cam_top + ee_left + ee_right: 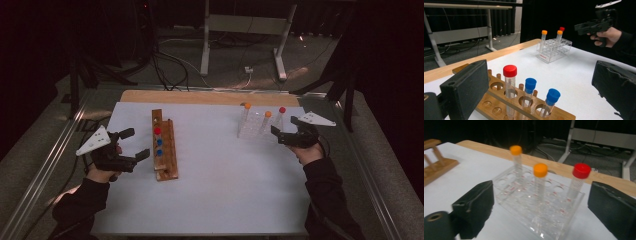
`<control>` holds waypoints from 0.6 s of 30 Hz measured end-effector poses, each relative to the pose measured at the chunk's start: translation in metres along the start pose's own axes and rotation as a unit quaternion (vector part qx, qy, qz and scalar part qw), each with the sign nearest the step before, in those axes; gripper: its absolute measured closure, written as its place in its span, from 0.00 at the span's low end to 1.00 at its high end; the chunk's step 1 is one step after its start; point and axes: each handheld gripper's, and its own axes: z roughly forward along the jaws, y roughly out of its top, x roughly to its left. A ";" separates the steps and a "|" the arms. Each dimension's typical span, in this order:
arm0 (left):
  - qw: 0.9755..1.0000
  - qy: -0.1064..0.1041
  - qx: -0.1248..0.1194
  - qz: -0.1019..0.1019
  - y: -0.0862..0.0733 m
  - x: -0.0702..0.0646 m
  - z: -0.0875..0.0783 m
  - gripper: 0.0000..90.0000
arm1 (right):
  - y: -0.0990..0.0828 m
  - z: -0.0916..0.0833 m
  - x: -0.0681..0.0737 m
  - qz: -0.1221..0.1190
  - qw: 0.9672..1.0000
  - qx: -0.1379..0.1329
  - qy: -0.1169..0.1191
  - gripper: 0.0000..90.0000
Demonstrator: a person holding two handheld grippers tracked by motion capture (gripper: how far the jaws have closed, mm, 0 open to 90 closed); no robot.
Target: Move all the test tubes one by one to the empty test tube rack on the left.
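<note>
The right gripper (283, 131) hovers just beside the clear rack (541, 216), jaws spread wide with nothing between them. Straight ahead of it, three capped tubes stand upright in that rack, long axes vertical, caps up: the red-capped tube (578, 181) nearest its right jaw, an orange-capped tube (540, 183) in the middle of the gap, and a second orange-capped tube (517, 161) farther back towards its left jaw.

The left gripper (137, 145) is also released, jaws apart and empty, just beside the wooden rack (524, 110). In front of it a red-capped tube (510, 88) and two blue-capped tubes (529, 93) stand upright in that rack.
</note>
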 end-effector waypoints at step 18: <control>1.000 0.001 -0.001 0.003 0.000 0.001 -0.002 0.02 | -0.010 0.046 -0.031 0.034 0.997 0.036 -0.061 0.61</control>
